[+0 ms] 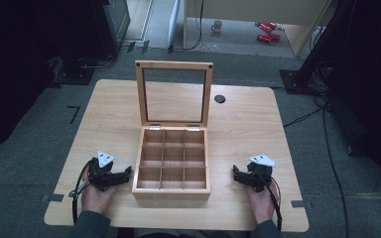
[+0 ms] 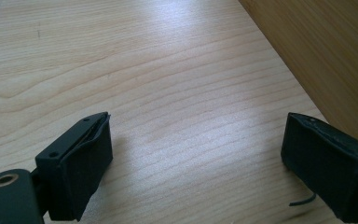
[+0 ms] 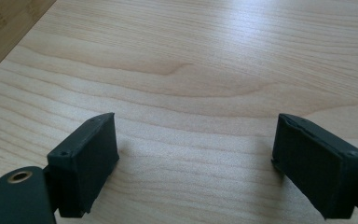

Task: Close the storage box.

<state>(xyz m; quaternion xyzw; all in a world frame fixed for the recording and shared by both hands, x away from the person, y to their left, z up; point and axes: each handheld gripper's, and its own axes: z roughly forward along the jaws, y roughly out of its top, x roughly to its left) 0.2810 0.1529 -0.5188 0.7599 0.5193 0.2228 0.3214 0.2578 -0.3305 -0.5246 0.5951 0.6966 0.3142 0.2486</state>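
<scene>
A wooden box [image 1: 172, 168] with several empty compartments stands in the middle of the table, its glass-paned lid [image 1: 174, 94] raised upright at the back. My left gripper [image 1: 110, 174] rests on the table just left of the box, open, with bare wood between its jaws [image 2: 196, 154]. The box's side wall [image 2: 335, 56] runs along the right of the left gripper view. To the right of the box lies my right gripper [image 1: 245, 176], also open, nothing between its jaws [image 3: 196, 154]. A corner of the box [image 3: 4, 28] shows at the top left of the right gripper view.
The light wooden table [image 1: 104, 114] has a round black cable hole [image 1: 220, 98] right of the lid. On the floor beyond stand a mug [image 1: 217, 26] and red objects [image 1: 268, 30]. Dark equipment and cables flank both sides.
</scene>
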